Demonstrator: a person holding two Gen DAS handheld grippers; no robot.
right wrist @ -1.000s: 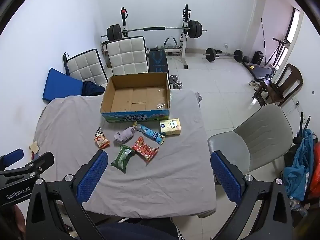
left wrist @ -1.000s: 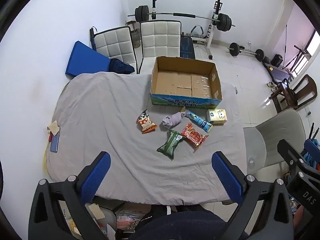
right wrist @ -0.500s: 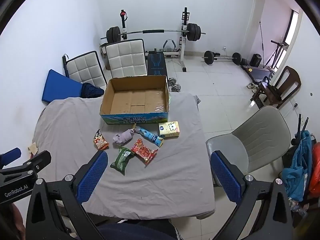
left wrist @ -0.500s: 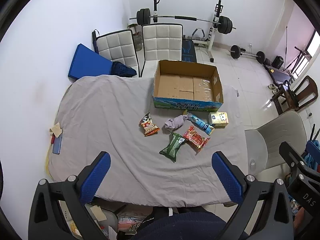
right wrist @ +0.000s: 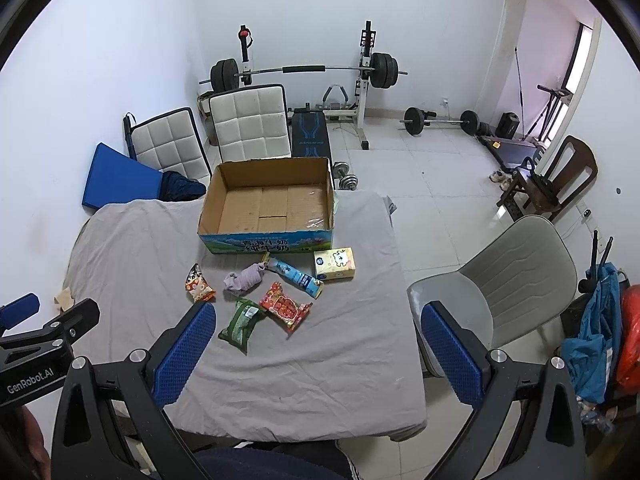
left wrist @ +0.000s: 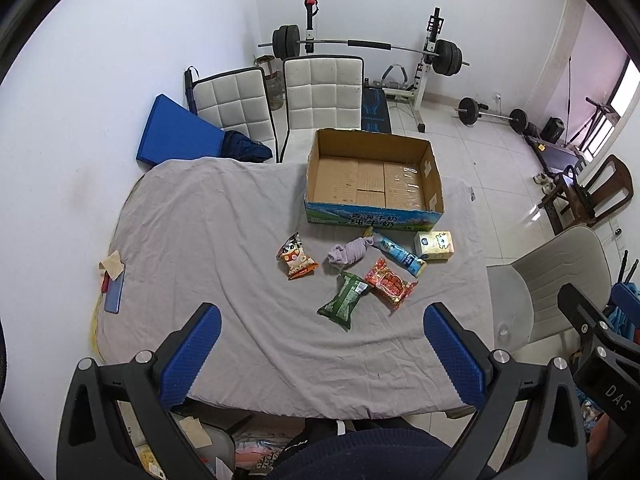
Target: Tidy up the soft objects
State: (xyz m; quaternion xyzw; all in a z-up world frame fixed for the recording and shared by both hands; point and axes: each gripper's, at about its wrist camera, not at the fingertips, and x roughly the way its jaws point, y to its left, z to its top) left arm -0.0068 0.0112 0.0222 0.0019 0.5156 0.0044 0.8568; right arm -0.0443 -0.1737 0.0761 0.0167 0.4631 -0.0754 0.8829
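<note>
Hovering high, both grippers gaping, holding nothing; green snack bag lying ahead, long axis diagonal, nearest right gripper; left gripper farther.

A brown cardboard box with a blue-green printed front stands at 12 o'clock on the grey cloth. Before it lie a lilac sock, a green packet and a red one.
</note>
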